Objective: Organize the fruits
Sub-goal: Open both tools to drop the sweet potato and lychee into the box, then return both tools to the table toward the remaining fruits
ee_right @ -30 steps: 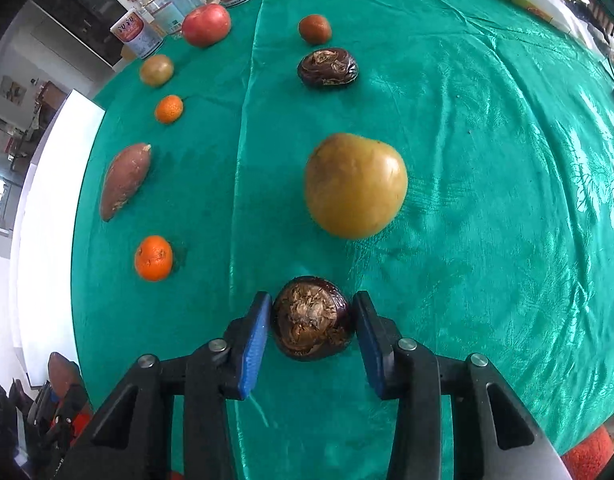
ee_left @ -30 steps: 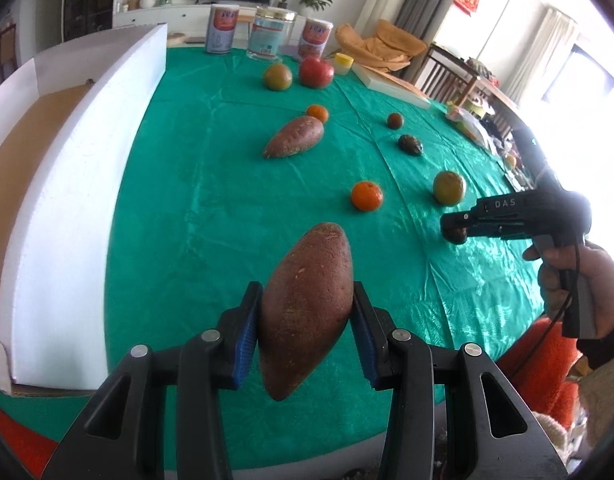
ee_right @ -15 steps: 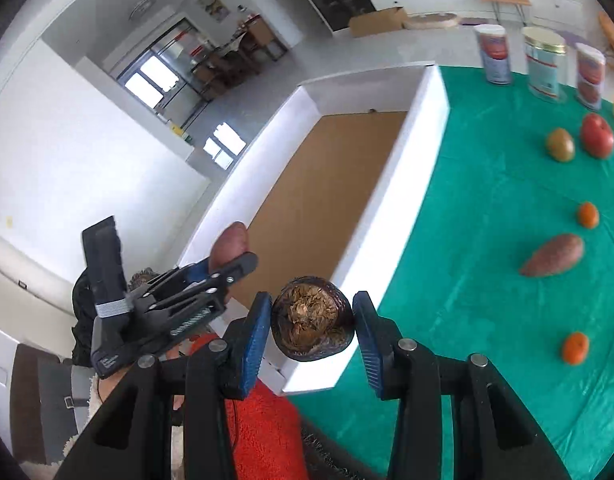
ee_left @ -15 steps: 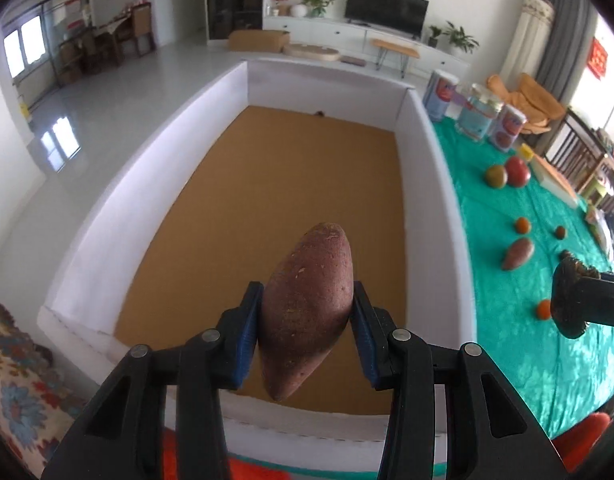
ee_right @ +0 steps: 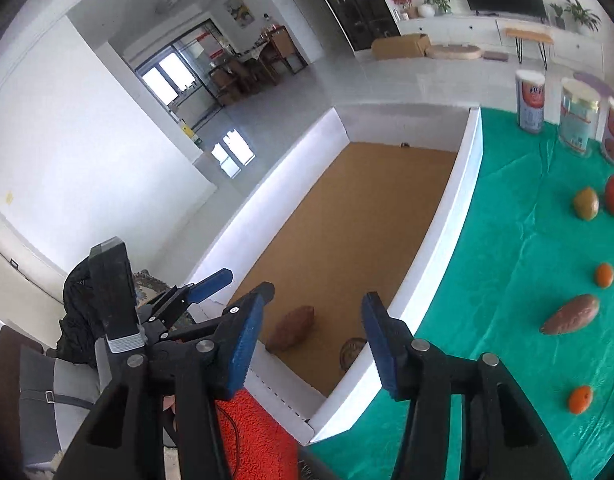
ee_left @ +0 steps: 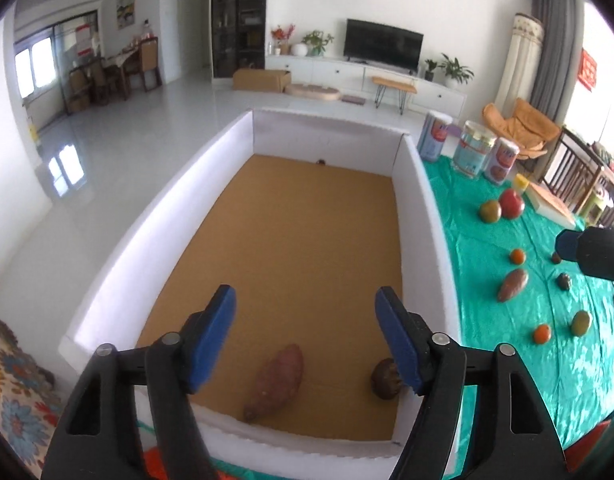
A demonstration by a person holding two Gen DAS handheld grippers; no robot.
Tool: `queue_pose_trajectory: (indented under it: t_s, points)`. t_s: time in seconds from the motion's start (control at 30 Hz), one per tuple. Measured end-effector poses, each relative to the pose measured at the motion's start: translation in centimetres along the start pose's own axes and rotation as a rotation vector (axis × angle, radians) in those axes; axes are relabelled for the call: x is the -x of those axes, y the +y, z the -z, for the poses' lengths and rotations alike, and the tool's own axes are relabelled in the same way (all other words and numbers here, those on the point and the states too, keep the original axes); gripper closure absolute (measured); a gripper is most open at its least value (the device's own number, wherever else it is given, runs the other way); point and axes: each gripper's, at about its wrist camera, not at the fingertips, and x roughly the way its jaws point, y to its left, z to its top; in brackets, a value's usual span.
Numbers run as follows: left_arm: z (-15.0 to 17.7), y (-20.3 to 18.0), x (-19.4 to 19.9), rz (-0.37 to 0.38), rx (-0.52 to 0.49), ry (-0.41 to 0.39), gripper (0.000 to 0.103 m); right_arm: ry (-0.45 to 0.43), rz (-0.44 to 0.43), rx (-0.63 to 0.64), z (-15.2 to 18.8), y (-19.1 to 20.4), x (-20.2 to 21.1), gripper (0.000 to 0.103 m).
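Both tongs let go since the earlier frame: left tongs [ee_left: 305, 338] and right tongs [ee_right: 313, 338] opening, nothing between pads. Sweet potato [ee_left: 275, 382] and dark fruit [ee_left: 385, 378] lie at near end of white box [ee_left: 433, 240], left of table [ee_left: 507, 344].

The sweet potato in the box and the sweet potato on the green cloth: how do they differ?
The sweet potato in the box lies on the brown floor near the front wall, beside a dark round fruit. The sweet potato on the green cloth lies outside the white box, among oranges. In the left wrist view the boxed one looks larger, being nearer. Both are reddish-brown, elongated and lying flat.
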Motion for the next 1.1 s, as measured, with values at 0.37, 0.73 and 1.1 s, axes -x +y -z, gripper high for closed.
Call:
queue_pose_trajectory:
  t_s: [0.37,0.73,1.1]
  points:
    - [3.5,-10.0,-4.6,0.015,-0.342,0.037,0.023,-0.044,0.572,-0.153,16.0,-17.8,10.1,0.011]
    - [4.8,-9.7,-3.7,-0.077,-0.372,0.014,0.023,-0.116,0.792,-0.335,27.3,-26.2,15.1,0.011]
    - [5.1,-12.0,1.4,-0.175,-0.315,-0.262,0.020,-0.111,0.801,-0.283,27.4,-26.5,12.7,0.011]
